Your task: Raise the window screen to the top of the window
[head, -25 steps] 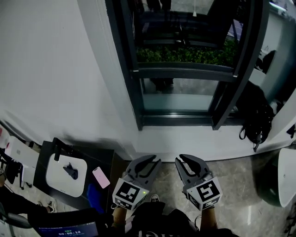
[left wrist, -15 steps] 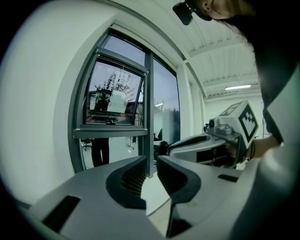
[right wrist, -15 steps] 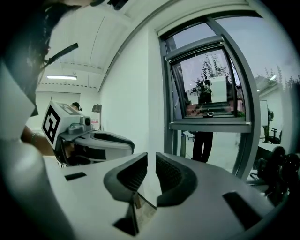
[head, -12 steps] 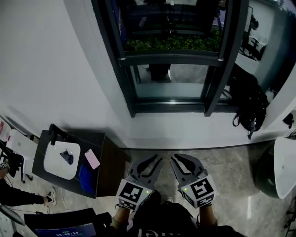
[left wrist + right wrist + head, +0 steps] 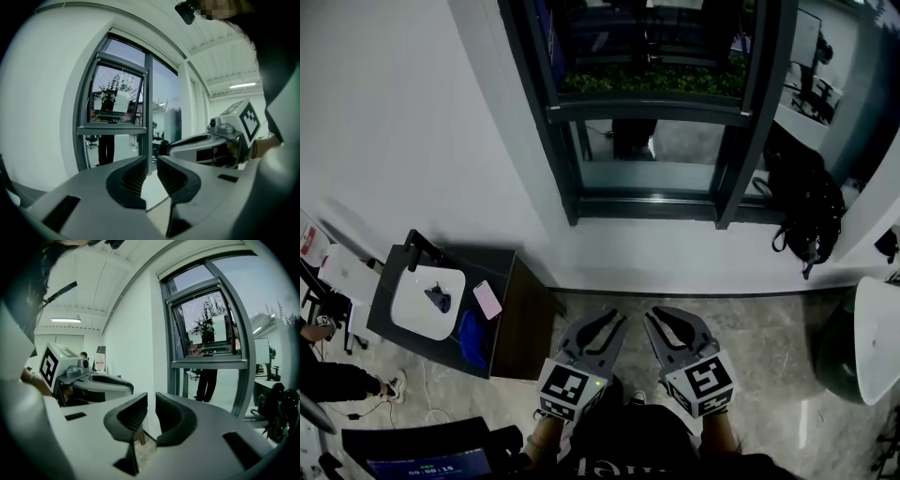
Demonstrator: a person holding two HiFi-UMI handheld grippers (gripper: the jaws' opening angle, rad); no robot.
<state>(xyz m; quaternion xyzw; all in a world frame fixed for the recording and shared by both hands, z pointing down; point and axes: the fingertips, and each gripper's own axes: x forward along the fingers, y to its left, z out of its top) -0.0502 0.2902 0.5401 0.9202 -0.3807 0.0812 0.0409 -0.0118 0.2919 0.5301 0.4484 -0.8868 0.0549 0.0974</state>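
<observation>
The window [image 5: 647, 108] has a dark frame and a horizontal bar across it; it fills the top of the head view, set in a white wall. I cannot make out the screen itself. In the left gripper view the window bar [image 5: 112, 130] stands ahead on the left. My left gripper [image 5: 605, 323] and right gripper [image 5: 664, 319] are side by side low in the head view, close to my body and well short of the window. Both are shut with nothing between the pads, only a thin slit showing in the left gripper [image 5: 151, 171] and in the right gripper [image 5: 151, 411].
A dark side table [image 5: 511, 323] stands left, carrying a white device [image 5: 429, 305], a pink phone [image 5: 487, 300] and a blue item [image 5: 473, 333]. A black backpack [image 5: 802, 216] sits at the window's right. A white rounded object [image 5: 877, 337] is at the right edge. Greenery [image 5: 652, 80] lies outside.
The head view has shifted: the window sits higher in the frame and the side table has slid right. Both grippers stay side by side, jaws unchanged.
</observation>
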